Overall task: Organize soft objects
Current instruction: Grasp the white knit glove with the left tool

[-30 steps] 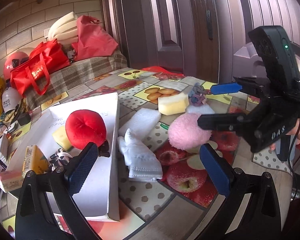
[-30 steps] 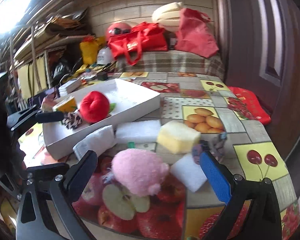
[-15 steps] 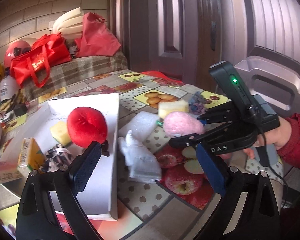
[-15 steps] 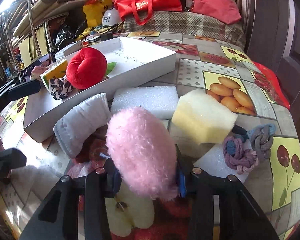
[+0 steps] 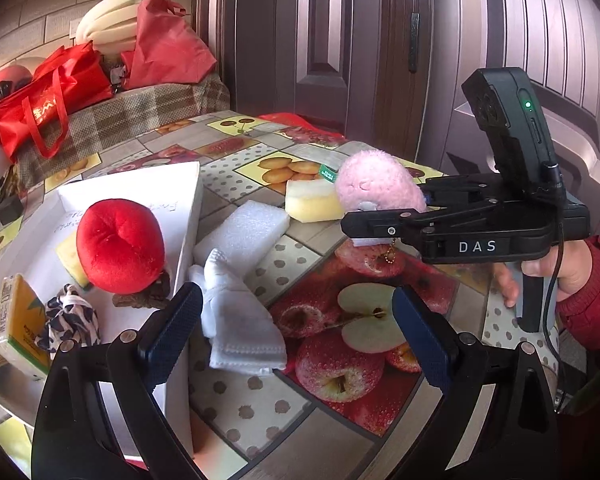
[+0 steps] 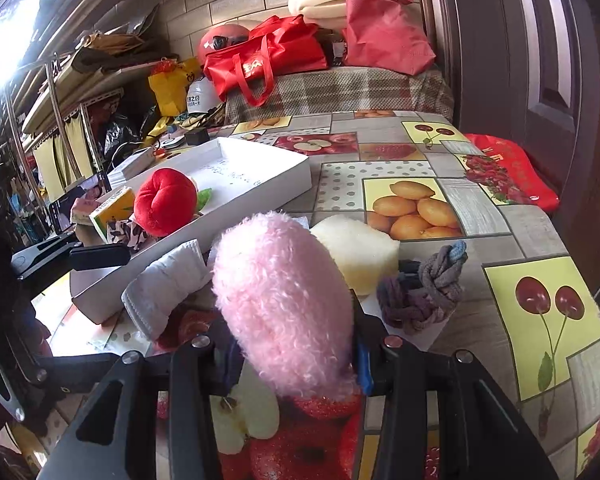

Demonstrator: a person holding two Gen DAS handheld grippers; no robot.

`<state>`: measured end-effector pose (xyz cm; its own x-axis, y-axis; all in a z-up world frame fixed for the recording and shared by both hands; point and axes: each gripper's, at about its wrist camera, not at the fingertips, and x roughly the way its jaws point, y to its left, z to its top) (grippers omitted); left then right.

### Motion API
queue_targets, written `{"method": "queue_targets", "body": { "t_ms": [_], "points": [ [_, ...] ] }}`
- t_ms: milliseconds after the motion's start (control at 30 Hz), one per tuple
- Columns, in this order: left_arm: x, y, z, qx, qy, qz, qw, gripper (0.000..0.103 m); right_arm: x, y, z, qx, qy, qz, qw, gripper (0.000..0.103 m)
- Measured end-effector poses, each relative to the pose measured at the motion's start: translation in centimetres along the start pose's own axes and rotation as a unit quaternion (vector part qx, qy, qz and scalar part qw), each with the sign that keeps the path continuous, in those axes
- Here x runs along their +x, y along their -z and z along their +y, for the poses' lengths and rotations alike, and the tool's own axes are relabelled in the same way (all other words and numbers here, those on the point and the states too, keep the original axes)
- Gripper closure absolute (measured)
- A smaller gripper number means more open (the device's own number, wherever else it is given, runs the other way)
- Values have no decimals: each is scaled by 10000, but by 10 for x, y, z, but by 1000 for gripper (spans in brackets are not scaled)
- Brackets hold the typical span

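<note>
Pink plush toy (image 6: pixel 284 304) is sitting pinched between the fingers of the right hand-held gripper (image 6: pixel 290 354), which is holding it raised above the fruit-patterned surface (image 5: pixel 340 344), just in front of the yellow sponge (image 5: pixel 312 204). Left hand-held gripper (image 5: pixel 296 332) is hovering with fingers spread wide and nothing between them, over the white cloth (image 5: pixel 240 320) lying beside the white tray (image 5: pixel 188 216). Tray is holding a red plush apple (image 5: pixel 120 246), a leopard-print scrunchie (image 5: pixel 72 320) and a yellow carton (image 5: pixel 18 320). White foam block (image 5: pixel 244 232) is lying between tray and sponge; a knotted rope toy (image 6: pixel 424 292) is resting near the sponge.
</note>
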<state>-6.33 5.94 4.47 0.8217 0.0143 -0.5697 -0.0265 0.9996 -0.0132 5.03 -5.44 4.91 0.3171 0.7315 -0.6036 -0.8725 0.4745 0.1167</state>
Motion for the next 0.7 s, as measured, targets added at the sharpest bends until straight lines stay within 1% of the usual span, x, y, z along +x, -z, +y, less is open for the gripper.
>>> {"method": "queue_targets", "body": {
  "t_ms": [100,200,267,300,333,400,433,467,533,600,633,700],
  "points": [
    [13,-5,-7,14,-138,153,9998,6,0,0,1,-6,1,-15,10000,59],
    [25,-5,-10,44,-172,417,9990,6,-1,0,1,-19,7,-22,10000,59],
    [28,-5,-10,65,-148,471,9988,6,-1,1,1,5,0,-30,10000,59],
    [27,-4,-9,5,-32,473,9989,6,-1,1,0,24,-6,-34,10000,59],
    [26,-4,-8,-123,207,465,9986,6,-1,0,0,43,-12,-39,10000,59],
    [20,-1,-6,-396,801,426,9951,6,-2,0,-2,83,-20,-50,10000,59],
    [16,0,-8,-453,994,378,9933,6,-2,0,-2,100,-24,-56,9999,59],
    [11,1,-10,-454,1020,274,9934,6,-2,0,-3,111,-28,-60,9999,59],
    [-4,1,-13,-468,782,-80,9958,6,-2,0,-3,120,-32,-62,9999,59],
    [-15,1,-7,-627,468,-365,9963,6,-2,0,-4,112,-31,-61,9999,59],
    [-15,0,-5,-671,309,-370,9966,6,-2,0,-4,113,-32,-58,9999,59],
    [-4,-2,-1,-743,195,-117,9970,6,-2,0,-4,122,-32,-46,9999,59]
  ]
}}
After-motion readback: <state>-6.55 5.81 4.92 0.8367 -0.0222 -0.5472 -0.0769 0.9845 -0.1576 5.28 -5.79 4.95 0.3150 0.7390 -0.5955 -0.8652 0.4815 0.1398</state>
